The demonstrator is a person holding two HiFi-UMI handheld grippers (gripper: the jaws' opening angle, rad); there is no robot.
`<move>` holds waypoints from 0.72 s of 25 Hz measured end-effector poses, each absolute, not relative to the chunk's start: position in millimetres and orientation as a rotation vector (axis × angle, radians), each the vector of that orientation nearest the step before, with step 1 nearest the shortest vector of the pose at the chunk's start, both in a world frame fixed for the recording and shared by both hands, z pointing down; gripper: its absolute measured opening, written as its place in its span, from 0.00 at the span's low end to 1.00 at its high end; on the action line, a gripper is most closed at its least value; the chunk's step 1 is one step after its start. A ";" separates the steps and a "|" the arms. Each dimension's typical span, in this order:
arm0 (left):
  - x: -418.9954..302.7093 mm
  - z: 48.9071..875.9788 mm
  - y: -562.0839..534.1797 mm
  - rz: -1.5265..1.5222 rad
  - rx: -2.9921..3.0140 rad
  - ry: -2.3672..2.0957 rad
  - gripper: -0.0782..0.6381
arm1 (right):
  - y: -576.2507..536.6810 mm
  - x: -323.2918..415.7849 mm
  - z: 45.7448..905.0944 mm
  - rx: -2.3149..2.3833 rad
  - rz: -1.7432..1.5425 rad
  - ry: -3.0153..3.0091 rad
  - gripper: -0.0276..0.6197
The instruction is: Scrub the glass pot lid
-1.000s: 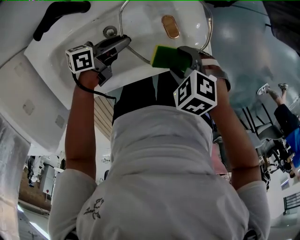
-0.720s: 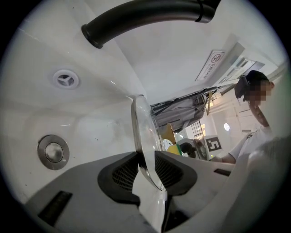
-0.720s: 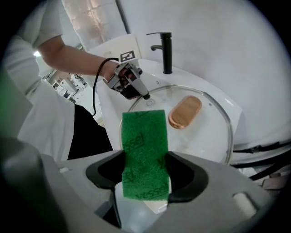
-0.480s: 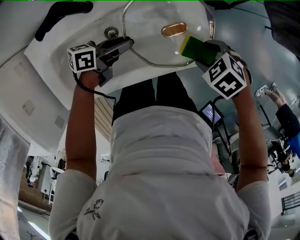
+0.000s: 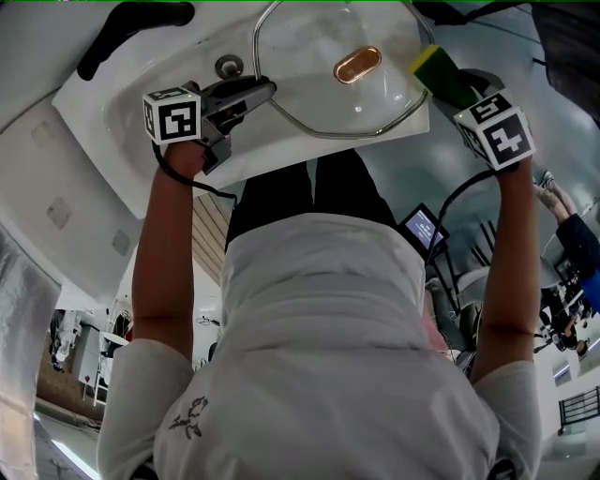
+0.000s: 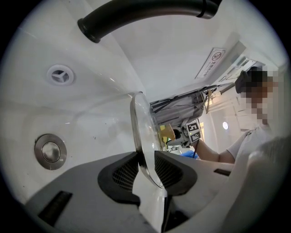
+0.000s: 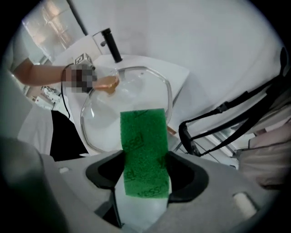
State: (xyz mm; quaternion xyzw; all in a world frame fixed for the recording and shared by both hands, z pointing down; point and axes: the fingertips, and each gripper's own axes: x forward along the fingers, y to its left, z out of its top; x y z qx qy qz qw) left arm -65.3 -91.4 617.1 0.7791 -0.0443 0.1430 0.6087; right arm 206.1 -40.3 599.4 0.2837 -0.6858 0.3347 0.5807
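Glass pot lid: held over white sink, rim clamped between pads of left hand-held gripper. Copper-coloured knob at lid centre. Right hand-held gripper: jaws closed on green-and-yellow sponge, which sits at lid's right rim in head view; contact not discernible. Black faucet over basin; drain in basin floor.

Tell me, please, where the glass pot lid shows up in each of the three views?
Head view: the glass pot lid is at top centre, over the white sink, its rim in the left gripper.
Left gripper view: edge-on at centre, rim clamped between the jaws.
Right gripper view: upper centre-left, behind the green sponge.
Shared landmark: the black faucet.
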 end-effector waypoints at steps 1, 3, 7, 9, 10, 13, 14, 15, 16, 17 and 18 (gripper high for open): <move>-65.2 617.1 -91.1 0.328 1.799 -0.102 0.27 | -47.2 197.9 593.4 0.694 0.807 -1.625 0.49; -65.7 617.1 -91.0 0.325 1.799 -0.103 0.27 | -64.1 174.5 583.1 0.746 0.851 -1.679 0.49; -65.5 616.6 -91.5 0.333 1.805 -0.099 0.27 | -97.1 137.4 575.3 0.807 0.859 -1.717 0.49; -65.4 617.0 -91.7 0.340 1.806 -0.095 0.27 | -110.5 124.6 574.7 0.840 0.869 -1.730 0.49; -65.2 617.2 -91.9 0.341 1.806 -0.094 0.27 | -116.3 118.9 574.3 0.854 0.868 -1.734 0.49; -64.9 617.7 -92.2 0.337 1.804 -0.092 0.27 | -127.4 105.4 576.4 0.888 0.873 -1.745 0.49; -65.1 617.8 -92.0 0.334 1.803 -0.092 0.27 | -128.6 104.0 578.5 0.895 0.878 -1.747 0.49; -65.3 617.8 -91.8 0.332 1.801 -0.093 0.27 | -128.9 103.8 580.1 0.900 0.887 -1.753 0.49; -65.5 617.8 -91.6 0.330 1.800 -0.093 0.27 | -128.6 104.6 581.0 0.903 0.894 -1.761 0.49; -65.7 617.7 -91.8 0.329 1.801 -0.093 0.27 | -128.0 106.4 581.2 0.901 0.896 -1.767 0.49; -65.8 617.6 -92.4 0.329 1.803 -0.094 0.27 | -126.8 109.9 581.3 0.898 0.892 -1.767 0.49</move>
